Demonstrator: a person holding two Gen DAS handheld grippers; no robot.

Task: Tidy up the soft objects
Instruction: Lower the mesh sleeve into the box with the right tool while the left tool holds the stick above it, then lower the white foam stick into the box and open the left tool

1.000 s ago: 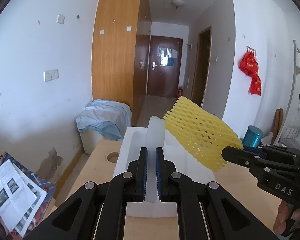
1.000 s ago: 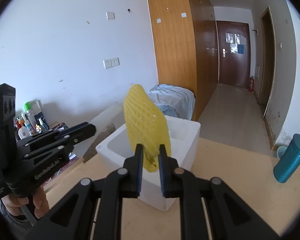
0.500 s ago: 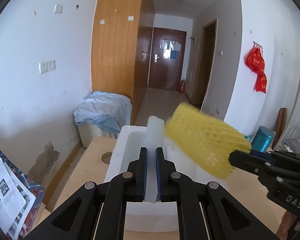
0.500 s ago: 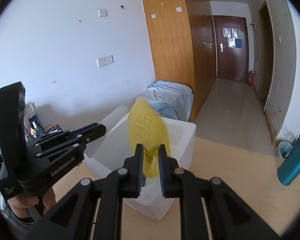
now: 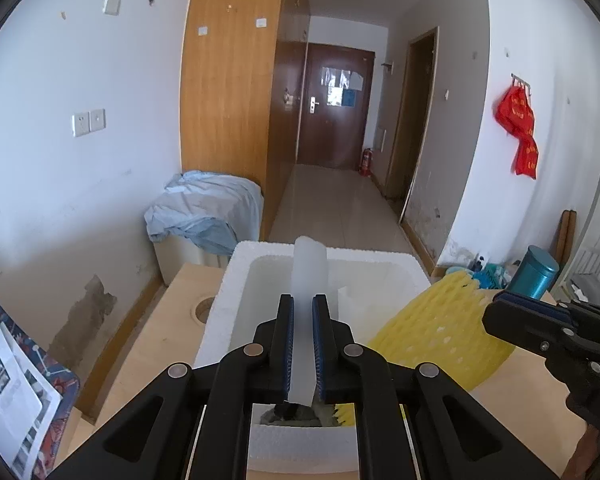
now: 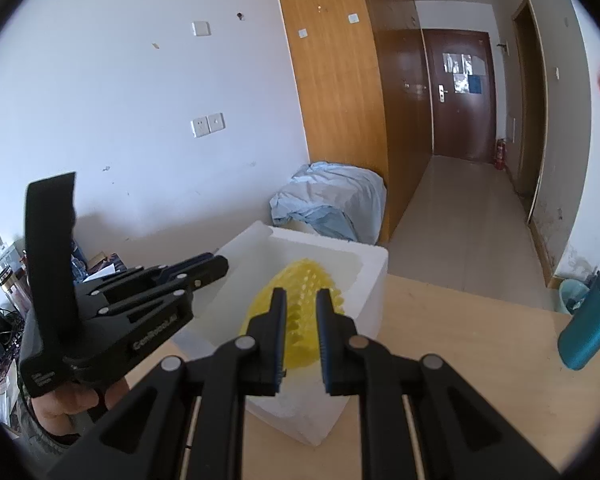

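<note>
My left gripper [image 5: 302,304] is shut on a white foam sheet [image 5: 309,268] and holds it upright over the white foam box [image 5: 236,280]. My right gripper [image 6: 302,298] is open just above the box's near right rim. The yellow foam net [image 6: 300,312] lies between and beyond its fingers, resting over the box's right rim [image 6: 370,280]. In the left wrist view the net [image 5: 436,328] leans on the box's right side, with the right gripper [image 5: 500,316] beside it.
The box stands on a light wooden table [image 6: 460,340]. A teal bottle [image 6: 592,320] stands at the table's right. A blue cloth bundle [image 5: 204,208] lies by the wall behind. Magazines [image 5: 12,392] lie at the far left.
My right gripper has lowered the yellow net from above the box down onto its right rim and opened. My left gripper still holds the white sheet and has moved nearer the box.
</note>
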